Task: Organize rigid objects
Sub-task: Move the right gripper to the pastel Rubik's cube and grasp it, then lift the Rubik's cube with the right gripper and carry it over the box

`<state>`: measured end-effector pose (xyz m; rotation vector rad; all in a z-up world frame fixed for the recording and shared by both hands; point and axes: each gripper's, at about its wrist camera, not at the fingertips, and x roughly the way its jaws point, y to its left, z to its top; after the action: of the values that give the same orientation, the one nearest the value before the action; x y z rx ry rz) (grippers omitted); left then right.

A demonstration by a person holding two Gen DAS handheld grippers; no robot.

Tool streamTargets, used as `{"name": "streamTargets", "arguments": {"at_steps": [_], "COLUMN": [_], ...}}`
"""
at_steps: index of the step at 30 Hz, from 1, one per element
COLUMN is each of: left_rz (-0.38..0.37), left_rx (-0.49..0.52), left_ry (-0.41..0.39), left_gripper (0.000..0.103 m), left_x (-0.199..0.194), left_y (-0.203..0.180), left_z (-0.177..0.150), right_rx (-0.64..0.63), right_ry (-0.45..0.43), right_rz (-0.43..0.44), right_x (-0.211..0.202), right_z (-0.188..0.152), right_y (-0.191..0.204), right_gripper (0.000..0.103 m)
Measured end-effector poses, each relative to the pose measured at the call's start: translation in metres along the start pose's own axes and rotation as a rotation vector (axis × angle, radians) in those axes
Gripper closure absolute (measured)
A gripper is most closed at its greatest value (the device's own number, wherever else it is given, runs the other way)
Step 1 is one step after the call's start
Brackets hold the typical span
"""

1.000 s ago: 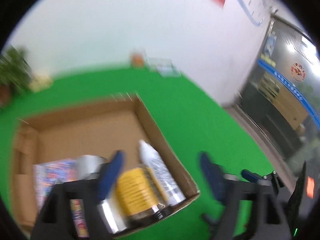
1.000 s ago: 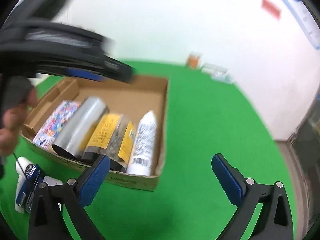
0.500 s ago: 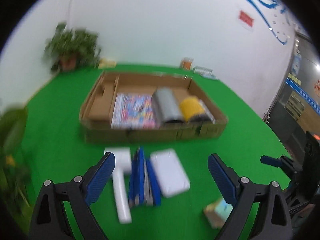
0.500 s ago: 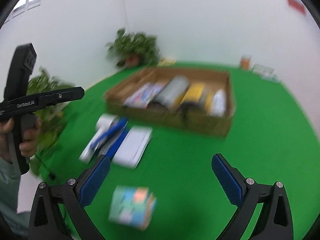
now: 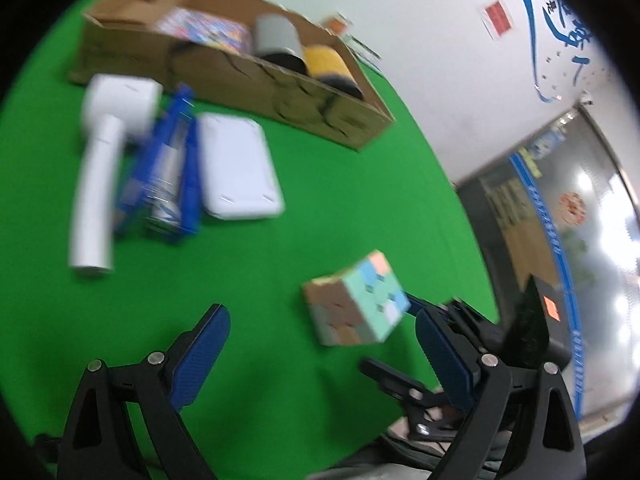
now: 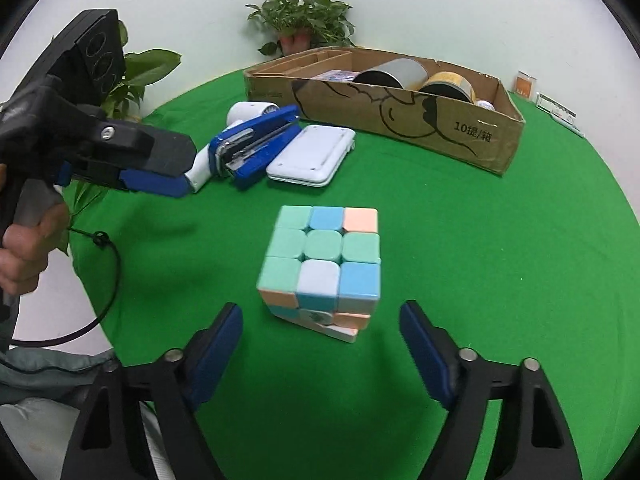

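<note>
A pastel puzzle cube sits on the green table near the front, its bottom layer twisted. My right gripper hovers just short of it. Its jaws are closing, with the cube ahead in the gap between them and untouched. My left gripper stands open and empty, with the cube ahead by its right finger. Farther back lie a blue stapler, a flat white device and a white handheld device. Behind them, the cardboard box holds a grey cylinder, a yellow can and a colourful booklet.
Potted plants stand behind the box and at the table's left edge. A person's hand grips the left tool, from which a black cord hangs. Small cards stand at the far right. Open green cloth lies right of the cube.
Both views swung from the box down to the table's front. The cube now lies close ahead of the right gripper, whose jaws stand narrower than before.
</note>
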<state>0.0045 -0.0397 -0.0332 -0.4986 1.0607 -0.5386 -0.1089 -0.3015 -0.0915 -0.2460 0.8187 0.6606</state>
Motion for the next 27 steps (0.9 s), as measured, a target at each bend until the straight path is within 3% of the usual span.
{"name": "streamTargets", "arguments": {"at_steps": [5,7,12,21,27], "left_rz": [-0.055,-0.072,-0.097,-0.124,-0.121], "left_rx": [0.004,-0.007,-0.059,-0.126,-0.146], "left_ry": [0.066,0.087,0.165,0.2,0.234], "left_gripper": [0.012,0.018,0.048,0.048,0.047], "left_x": [0.029,0.037,0.06,0.059,0.058], "left_y": [-0.009,-0.009,-0.002,0.007,0.008], "left_z": [0.005,0.007,0.008,0.004,-0.001], "right_rx": [-0.002,-0.028,-0.041,-0.08,-0.115], "right_ry": [-0.041,-0.042,-0.066,-0.089,-0.094], "right_rz": [0.032,0.023,0.038,0.011,0.054], "right_x": [-0.003,-0.003,-0.005,-0.006,-0.011], "right_z": [0.005,0.005,0.004,-0.002,-0.008], "right_y": [-0.008,-0.005,0.001,0.011,0.008], "right_gripper": [0.048,0.048,0.048,0.049,0.049]}}
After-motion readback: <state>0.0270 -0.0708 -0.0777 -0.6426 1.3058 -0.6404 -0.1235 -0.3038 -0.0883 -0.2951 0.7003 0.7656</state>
